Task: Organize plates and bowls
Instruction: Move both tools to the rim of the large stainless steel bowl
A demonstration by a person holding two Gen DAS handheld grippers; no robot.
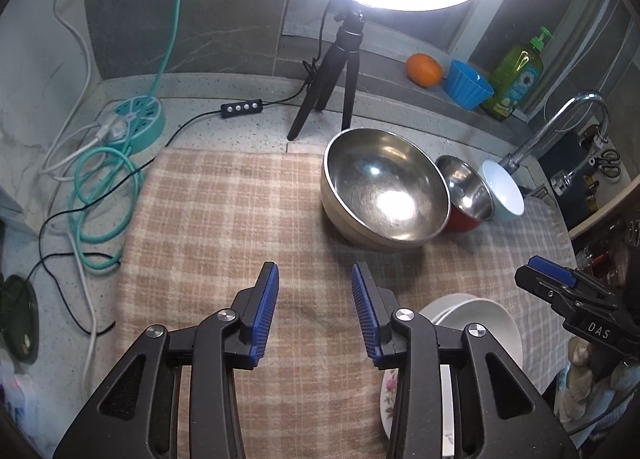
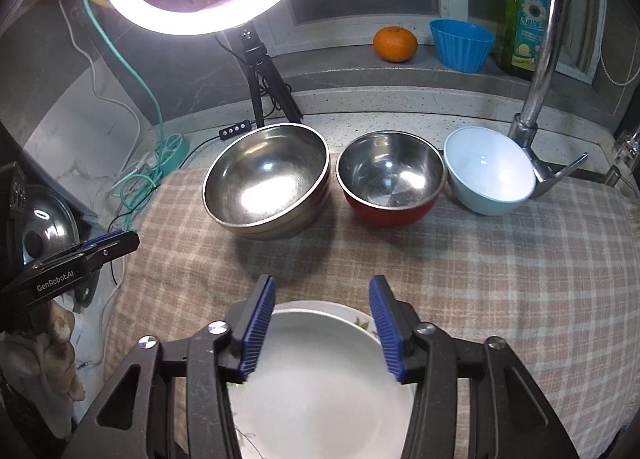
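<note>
Three bowls stand in a row at the back of the checked cloth (image 2: 500,279): a large steel bowl (image 2: 266,181), a red-sided steel bowl (image 2: 390,179) and a pale blue bowl (image 2: 488,175). They also show in the left wrist view: large bowl (image 1: 384,189), red bowl (image 1: 468,191), blue bowl (image 1: 504,189). A stack of white plates (image 2: 320,375) lies at the front, a flowered rim beneath; it also shows in the left wrist view (image 1: 480,323). My right gripper (image 2: 322,323) is open, above the plates. My left gripper (image 1: 316,311) is open and empty over bare cloth, left of the plates.
A ring light on a tripod (image 2: 260,71) stands behind the bowls, with cables and a teal power hub (image 1: 138,121) to the left. A faucet (image 2: 544,79) rises at the back right. An orange (image 2: 395,43), blue cup (image 2: 460,45) and soap bottle (image 2: 524,19) sit on the sill.
</note>
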